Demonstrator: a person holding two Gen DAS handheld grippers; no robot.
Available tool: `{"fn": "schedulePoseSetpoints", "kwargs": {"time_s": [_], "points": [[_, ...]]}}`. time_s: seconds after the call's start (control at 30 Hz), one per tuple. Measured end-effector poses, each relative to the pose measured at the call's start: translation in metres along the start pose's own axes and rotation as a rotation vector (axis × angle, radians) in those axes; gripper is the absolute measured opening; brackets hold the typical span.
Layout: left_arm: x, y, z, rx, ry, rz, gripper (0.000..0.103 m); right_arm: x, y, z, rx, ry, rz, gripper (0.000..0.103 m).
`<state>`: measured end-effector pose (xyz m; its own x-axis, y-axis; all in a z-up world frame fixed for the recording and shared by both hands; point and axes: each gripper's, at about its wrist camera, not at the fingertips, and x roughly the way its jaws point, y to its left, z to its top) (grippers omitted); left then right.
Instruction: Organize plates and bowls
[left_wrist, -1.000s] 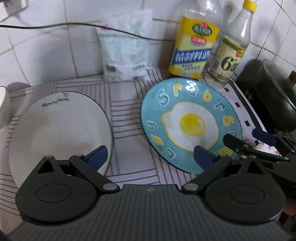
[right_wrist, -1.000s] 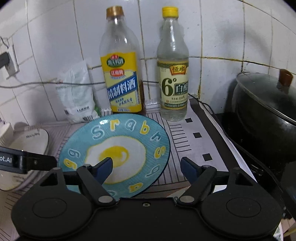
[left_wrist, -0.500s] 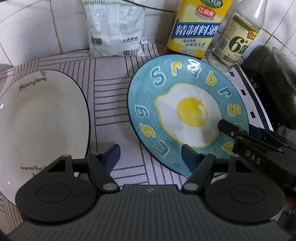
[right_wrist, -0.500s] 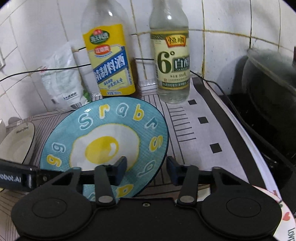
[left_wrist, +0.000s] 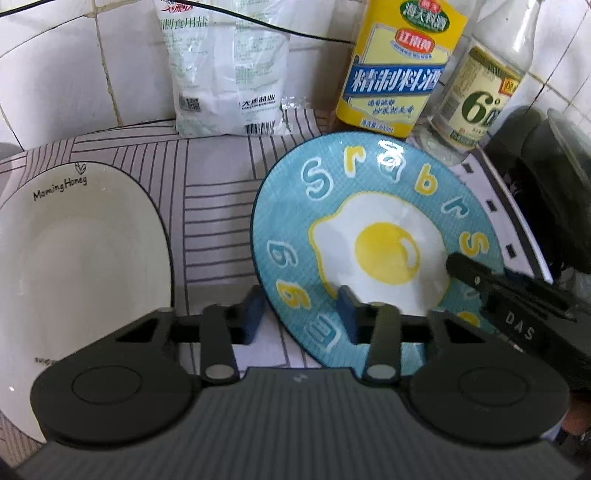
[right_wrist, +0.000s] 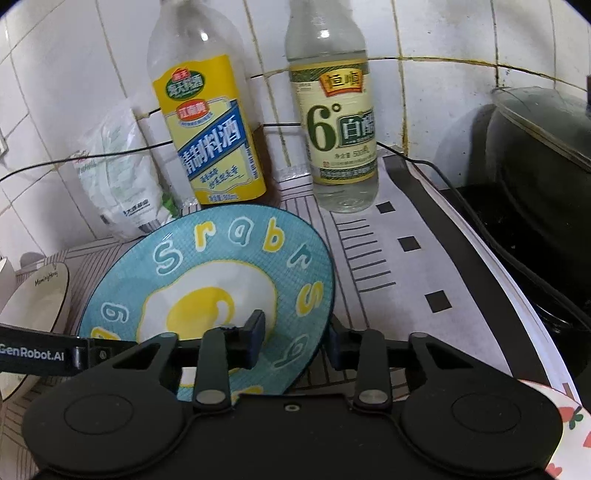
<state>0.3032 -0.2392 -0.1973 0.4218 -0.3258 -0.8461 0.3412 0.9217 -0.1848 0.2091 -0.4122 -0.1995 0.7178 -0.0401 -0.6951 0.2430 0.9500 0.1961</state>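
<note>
I have my left gripper set over the near left rim of the blue egg plate, one finger outside the edge above the striped mat and the other over the plate's face. The fingers stand apart with the rim between them; I can't tell whether either pad touches it yet. My right gripper straddles the plate's right rim the same way, one finger over the egg picture, the other outside the edge, with a gap between them, so it isn't clamped either.

The blue plate lies on the mat in front of the cooking wine bottle and the vinegar bottle, with a salt bag leaning on the tiles behind. Its far edge looks slightly raised, though I can't say for sure that it's off the mat. The white plate sits flat on the mat to the left, near the blue one but not touching. A black pot stands at the right, and the edge of another dish with a strawberry print peeks in at the right gripper's corner.

By my reckoning the job is barely begun: nothing is stacked yet. What's left is to grip the blue plate, carry it across and set it on the white one, then deal with the remaining dish
</note>
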Motion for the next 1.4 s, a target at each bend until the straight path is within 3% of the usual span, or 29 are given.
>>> {"fn": "schedulePoseSetpoints", "kwargs": {"time_s": [0.13,0.33,0.8,1.13,1.4], "points": [[-0.001,0.003,-0.001,-0.007,-0.042,0.011,0.034,-0.004,-0.005,0.0,0.037,-0.012,0.008,0.025],[-0.01,0.001,0.002,0.034,-0.065,0.03,0.034,-0.013,0.001,0.001,0.046,-0.036,0.006,0.021],[-0.068,0.026,0.001,0.047,-0.093,0.008,0.034,-0.057,0.029,-0.007,0.043,-0.115,0.06,0.021],[-0.113,0.06,-0.022,0.035,-0.112,0.008,0.034,-0.1,0.061,-0.017,0.011,-0.141,0.117,0.022],[-0.14,0.09,-0.045,0.013,-0.102,0.05,0.034,-0.117,0.093,-0.036,-0.009,-0.126,0.162,0.022]]}}
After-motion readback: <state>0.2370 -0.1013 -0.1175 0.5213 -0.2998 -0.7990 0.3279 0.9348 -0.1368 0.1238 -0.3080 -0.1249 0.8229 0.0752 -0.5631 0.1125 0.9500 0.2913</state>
